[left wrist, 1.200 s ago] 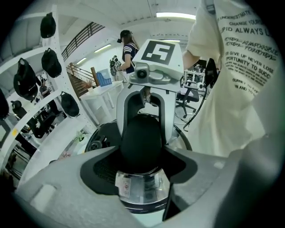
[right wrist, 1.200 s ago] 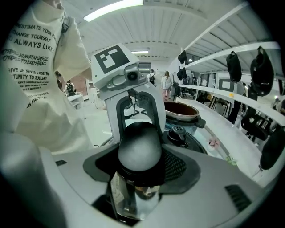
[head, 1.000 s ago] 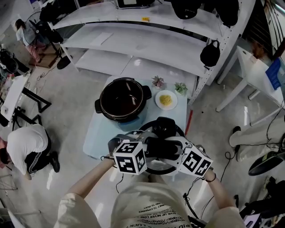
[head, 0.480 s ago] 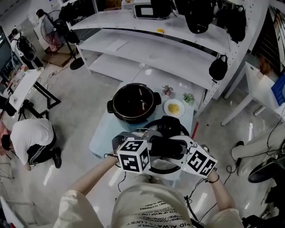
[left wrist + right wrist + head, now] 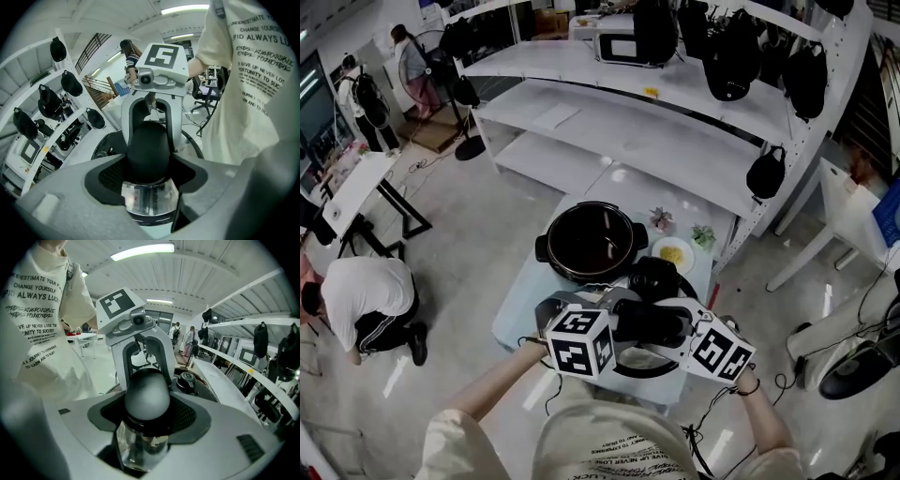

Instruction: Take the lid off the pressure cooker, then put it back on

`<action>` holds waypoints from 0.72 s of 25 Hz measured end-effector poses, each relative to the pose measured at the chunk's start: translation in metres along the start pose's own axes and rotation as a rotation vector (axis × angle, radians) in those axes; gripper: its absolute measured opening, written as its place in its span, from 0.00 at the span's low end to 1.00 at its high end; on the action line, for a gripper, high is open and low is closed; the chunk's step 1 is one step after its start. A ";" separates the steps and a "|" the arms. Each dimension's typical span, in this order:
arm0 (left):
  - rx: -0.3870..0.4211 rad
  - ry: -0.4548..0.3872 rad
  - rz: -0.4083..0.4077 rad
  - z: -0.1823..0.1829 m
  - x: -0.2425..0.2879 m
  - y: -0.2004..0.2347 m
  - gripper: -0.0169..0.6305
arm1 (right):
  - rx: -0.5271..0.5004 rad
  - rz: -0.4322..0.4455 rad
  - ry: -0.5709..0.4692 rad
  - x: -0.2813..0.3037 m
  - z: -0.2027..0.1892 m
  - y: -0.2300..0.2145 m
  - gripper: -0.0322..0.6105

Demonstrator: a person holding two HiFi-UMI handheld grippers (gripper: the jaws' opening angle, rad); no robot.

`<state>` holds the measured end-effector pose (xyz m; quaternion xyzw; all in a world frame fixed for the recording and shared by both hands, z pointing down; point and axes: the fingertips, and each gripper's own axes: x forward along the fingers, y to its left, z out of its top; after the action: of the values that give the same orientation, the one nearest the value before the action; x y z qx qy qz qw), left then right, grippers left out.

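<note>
The pressure cooker pot (image 5: pixel 586 242) stands open on the far left part of the worktop (image 5: pixel 517 292). The lid (image 5: pixel 656 281) is off the pot. It is held over the near right part of the worktop, just beside the pot's near right rim. No view shows whether the lid is clear of the worktop surface.

The left gripper (image 5: pixel 617 317) and the right gripper (image 5: pixel 682 328) face each other across the lid's black handle (image 5: pixel 647 319). In the left gripper view, the jaws are clamped on one rounded end of the handle. In the right gripper view, the jaws are clamped on the opposite end. Each gripper view shows the other gripper's marker cube directly beyond the handle.

A small plate (image 5: pixel 673 253) holding yellow food sits near the far right corner of the worktop. Two small potted plants (image 5: pixel 661 220) stand along the far edge, beside the plate.
</note>
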<state>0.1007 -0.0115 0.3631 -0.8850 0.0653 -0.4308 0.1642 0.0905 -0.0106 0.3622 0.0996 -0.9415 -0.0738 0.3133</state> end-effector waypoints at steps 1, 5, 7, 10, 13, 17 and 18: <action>0.001 -0.002 0.002 -0.003 -0.002 0.003 0.47 | -0.002 0.001 0.002 0.003 0.003 -0.003 0.48; 0.017 -0.012 -0.001 -0.017 -0.015 0.016 0.47 | 0.005 -0.008 0.001 0.017 0.017 -0.013 0.48; 0.032 -0.019 -0.006 -0.025 -0.022 0.022 0.47 | 0.011 -0.018 0.004 0.026 0.026 -0.018 0.48; 0.055 -0.035 -0.019 -0.038 -0.032 0.035 0.47 | 0.025 -0.033 0.008 0.039 0.038 -0.029 0.48; 0.078 -0.050 -0.037 -0.051 -0.040 0.049 0.47 | 0.044 -0.052 0.011 0.052 0.048 -0.042 0.48; 0.106 -0.069 -0.065 -0.068 -0.048 0.064 0.47 | 0.073 -0.072 0.023 0.070 0.059 -0.055 0.48; 0.109 -0.076 -0.072 -0.072 -0.050 0.067 0.47 | 0.079 -0.072 0.028 0.075 0.061 -0.059 0.48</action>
<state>0.0145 -0.0788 0.3441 -0.8922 0.0036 -0.4056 0.1988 0.0034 -0.0803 0.3448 0.1469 -0.9350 -0.0462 0.3194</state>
